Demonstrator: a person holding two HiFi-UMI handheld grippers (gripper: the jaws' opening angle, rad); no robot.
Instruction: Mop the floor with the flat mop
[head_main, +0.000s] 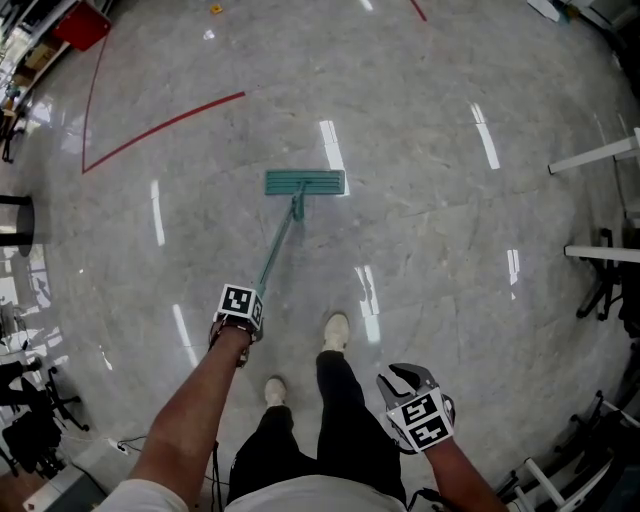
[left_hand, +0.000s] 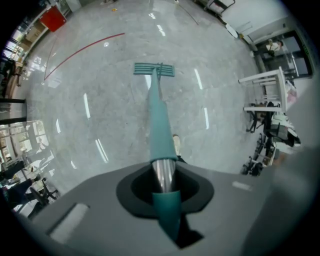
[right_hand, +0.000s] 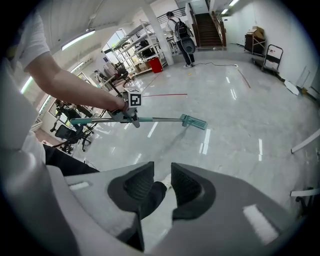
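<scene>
The flat mop has a teal head (head_main: 305, 182) lying flat on the glossy grey floor ahead of me. Its teal handle (head_main: 277, 248) slants back to my left gripper (head_main: 243, 318), which is shut on the handle's upper end. In the left gripper view the handle (left_hand: 159, 125) runs out between the jaws to the mop head (left_hand: 154, 69). My right gripper (head_main: 405, 378) hangs free at my right side, away from the mop. Its jaws (right_hand: 162, 176) stand slightly apart with nothing between them. From the right gripper view, the mop head (right_hand: 193, 121) sits to the left.
My two shoes (head_main: 336, 330) stand just behind the mop handle. A red line (head_main: 160, 125) curves across the floor at far left, near a red bin (head_main: 82, 25). White table frames (head_main: 600, 155) stand at the right, office chairs (head_main: 30, 430) at the near left. A person (right_hand: 177, 30) stands far off.
</scene>
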